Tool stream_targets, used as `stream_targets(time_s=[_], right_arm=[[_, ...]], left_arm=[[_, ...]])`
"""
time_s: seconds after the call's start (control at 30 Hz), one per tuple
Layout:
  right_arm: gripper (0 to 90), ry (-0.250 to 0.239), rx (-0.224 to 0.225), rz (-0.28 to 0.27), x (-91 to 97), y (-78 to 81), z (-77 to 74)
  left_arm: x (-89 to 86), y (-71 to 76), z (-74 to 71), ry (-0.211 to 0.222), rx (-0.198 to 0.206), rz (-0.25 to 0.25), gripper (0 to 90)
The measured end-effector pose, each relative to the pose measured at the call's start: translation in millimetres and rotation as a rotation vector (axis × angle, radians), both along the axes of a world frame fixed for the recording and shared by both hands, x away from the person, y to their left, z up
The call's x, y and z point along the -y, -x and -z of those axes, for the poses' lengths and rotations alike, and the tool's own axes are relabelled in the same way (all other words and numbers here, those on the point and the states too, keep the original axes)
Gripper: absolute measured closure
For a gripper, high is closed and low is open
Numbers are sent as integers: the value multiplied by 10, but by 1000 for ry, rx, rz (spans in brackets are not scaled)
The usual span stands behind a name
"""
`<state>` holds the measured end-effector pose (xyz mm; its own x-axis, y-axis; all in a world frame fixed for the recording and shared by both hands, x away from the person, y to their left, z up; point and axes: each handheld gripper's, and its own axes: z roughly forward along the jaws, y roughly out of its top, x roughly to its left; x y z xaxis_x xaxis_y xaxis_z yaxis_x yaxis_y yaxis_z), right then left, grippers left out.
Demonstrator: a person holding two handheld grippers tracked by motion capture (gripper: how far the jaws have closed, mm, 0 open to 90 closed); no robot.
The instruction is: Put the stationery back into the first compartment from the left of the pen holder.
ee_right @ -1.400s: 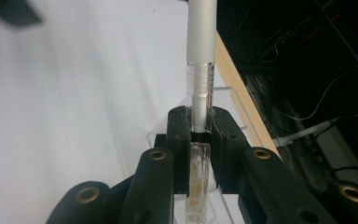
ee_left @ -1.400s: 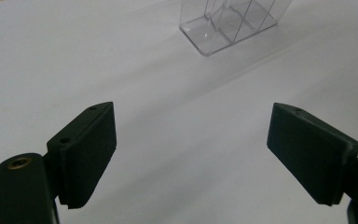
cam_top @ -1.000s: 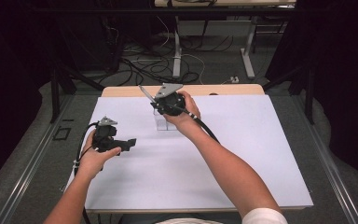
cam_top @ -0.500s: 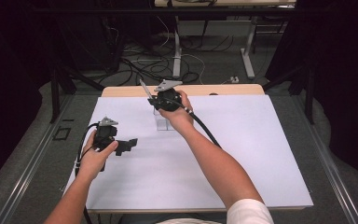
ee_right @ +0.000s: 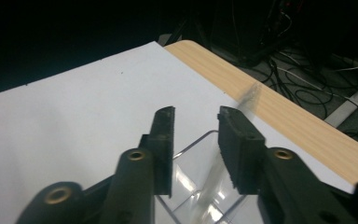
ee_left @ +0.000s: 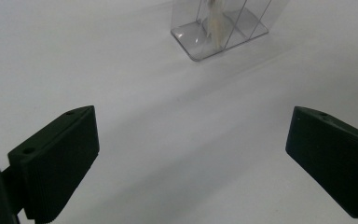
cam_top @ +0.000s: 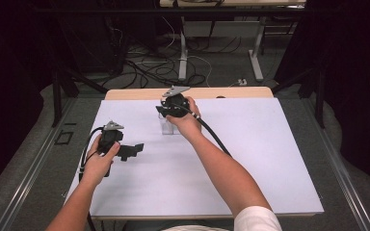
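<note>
Right hand-held gripper [ee_right: 196, 135] hovers over the clear box [ee_left: 221, 28], jaws slightly parted, gripping nothing. Left hand-held gripper [ee_left: 191, 158], near the box, gapes wide, empty.

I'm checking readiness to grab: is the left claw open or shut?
Open. In the left gripper view, the left claw has its two black jaws set wide apart with bare white table between them, nothing held.

Dark room; grey floor [cam_top: 33, 159], tangled cables [cam_top: 149, 67], white-covered wooden table [cam_top: 270, 159].
</note>
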<state>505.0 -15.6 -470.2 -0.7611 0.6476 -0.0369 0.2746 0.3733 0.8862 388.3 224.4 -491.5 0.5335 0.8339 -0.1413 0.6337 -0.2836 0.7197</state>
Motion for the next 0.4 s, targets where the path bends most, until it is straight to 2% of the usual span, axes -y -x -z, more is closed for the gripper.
stream_targets(time_s=[0.1, 0.13, 0.23, 0.33, 0.4], right_arm=[[522, -2, -10, 13, 86, 56, -52], [482, -13, -3, 32, 121, 87, -68], [434, -43, 7, 54, 260, 206, -133], [280, -69, -9, 85, 430, 343, -183], [174, -28, -27, 95, 544, 430, -210]], left_arm=[[-9, -3, -4, 12, 4, -4, 24], [-12, -2, -4, 18, 5, -6, 24], [-26, -5, -11, 23, 5, -18, 24], [-47, -16, -14, 31, 8, -22, 24], [-55, -22, -21, 30, 6, -24, 24]])
